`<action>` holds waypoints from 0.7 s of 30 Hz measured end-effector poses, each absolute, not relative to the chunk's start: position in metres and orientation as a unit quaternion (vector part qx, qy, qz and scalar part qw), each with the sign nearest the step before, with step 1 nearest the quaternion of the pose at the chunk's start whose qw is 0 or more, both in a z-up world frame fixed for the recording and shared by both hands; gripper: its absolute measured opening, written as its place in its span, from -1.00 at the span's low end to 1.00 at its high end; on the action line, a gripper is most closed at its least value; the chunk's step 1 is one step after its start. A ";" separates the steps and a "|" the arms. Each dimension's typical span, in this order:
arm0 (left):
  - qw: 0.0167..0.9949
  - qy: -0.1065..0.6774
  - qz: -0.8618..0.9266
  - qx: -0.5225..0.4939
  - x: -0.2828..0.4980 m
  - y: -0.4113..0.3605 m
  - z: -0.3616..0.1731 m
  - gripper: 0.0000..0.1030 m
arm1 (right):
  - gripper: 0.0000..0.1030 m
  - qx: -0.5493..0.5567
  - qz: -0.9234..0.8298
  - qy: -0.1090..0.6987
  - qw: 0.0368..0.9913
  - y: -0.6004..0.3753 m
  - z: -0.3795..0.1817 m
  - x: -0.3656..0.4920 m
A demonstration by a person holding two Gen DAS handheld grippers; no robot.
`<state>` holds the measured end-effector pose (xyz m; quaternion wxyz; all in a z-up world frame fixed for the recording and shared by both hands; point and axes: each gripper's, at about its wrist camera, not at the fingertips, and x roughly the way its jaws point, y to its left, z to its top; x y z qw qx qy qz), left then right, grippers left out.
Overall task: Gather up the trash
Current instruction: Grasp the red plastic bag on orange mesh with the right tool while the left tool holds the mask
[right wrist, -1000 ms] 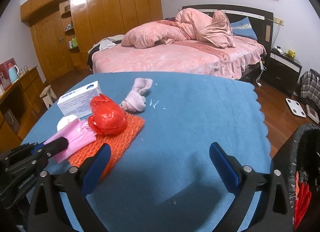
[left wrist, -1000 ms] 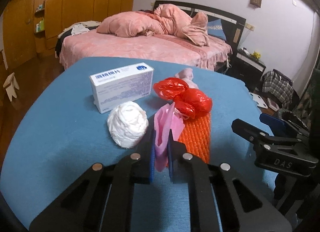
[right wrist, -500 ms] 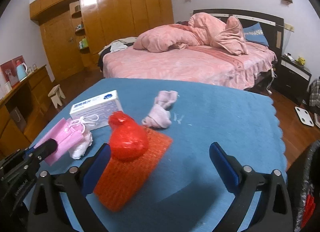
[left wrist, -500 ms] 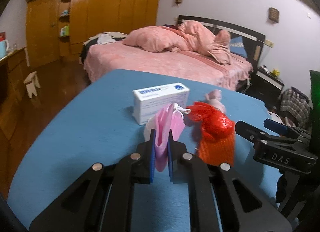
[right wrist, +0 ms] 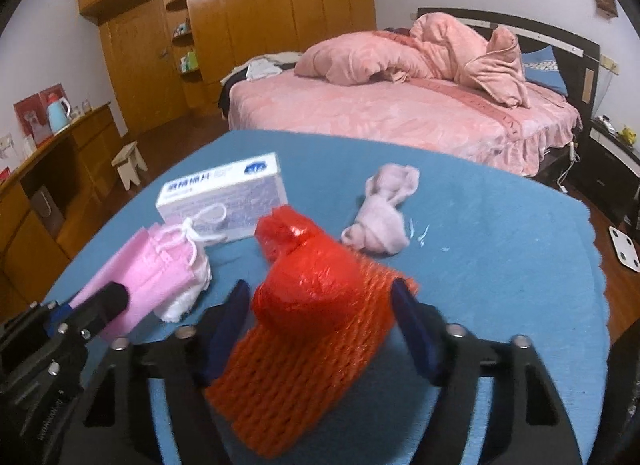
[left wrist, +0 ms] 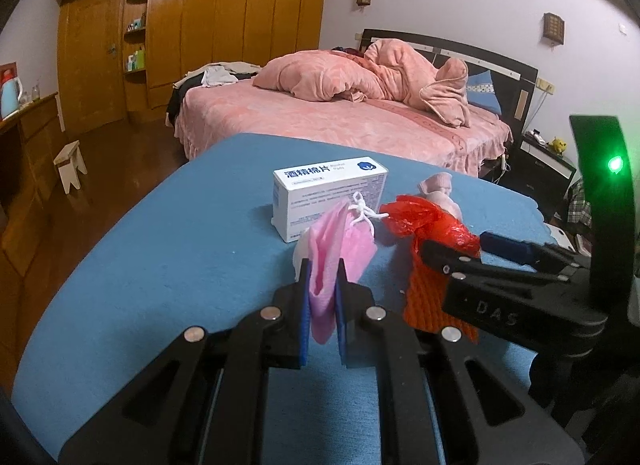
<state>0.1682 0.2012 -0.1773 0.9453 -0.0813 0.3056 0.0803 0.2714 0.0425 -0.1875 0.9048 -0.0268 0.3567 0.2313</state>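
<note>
The orange foam net (right wrist: 304, 369) is a ribbed, knit-textured sleeve, flat and oblong. In the right wrist view it occupies the lower centre of the frame, its long axis running from lower left to upper right, the far end pointing toward the pale pink cloth wad (right wrist: 382, 225). A crumpled red plastic bag (right wrist: 308, 269) sits on top of the net's far half — glossy, knotted, rounded.

The right gripper (right wrist: 320, 329) straddles this pair: its blue-padded jaws stand at either side of the net and bag and have just been closing in. Whether the pads already press on the net cannot be told from the frame.

The pink face mask (left wrist: 336, 261) is a pleated, folded strip with white ear loops bunched at its top. In the left wrist view it stands nearly upright at centre frame, long axis vertical. The left gripper (left wrist: 323, 317) is clamped narrow on the mask's lower part.

A white crumpled tissue ball (right wrist: 182, 297) lies just behind the mask, partly hidden. A white and blue cardboard box (left wrist: 330, 197) with printed text rests beyond it, long axis across the frame. All items sit on a blue table cover (left wrist: 160, 265). A bed with pink bedding (left wrist: 360, 121) fills the upper centre.
</note>
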 end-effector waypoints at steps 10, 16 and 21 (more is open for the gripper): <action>0.944 0.311 0.078 -0.080 0.171 0.200 -0.179 -0.80 | -0.12 -0.016 0.246 0.352 0.903 0.034 -0.184 0.258; 0.946 0.310 0.066 -0.072 0.170 0.194 -0.177 -0.80 | -0.12 0.004 0.238 0.348 0.907 0.015 -0.175 0.248; 0.946 0.309 0.055 -0.083 0.165 0.186 -0.173 -0.80 | -0.12 0.014 0.225 0.347 0.910 -0.004 -0.169 0.239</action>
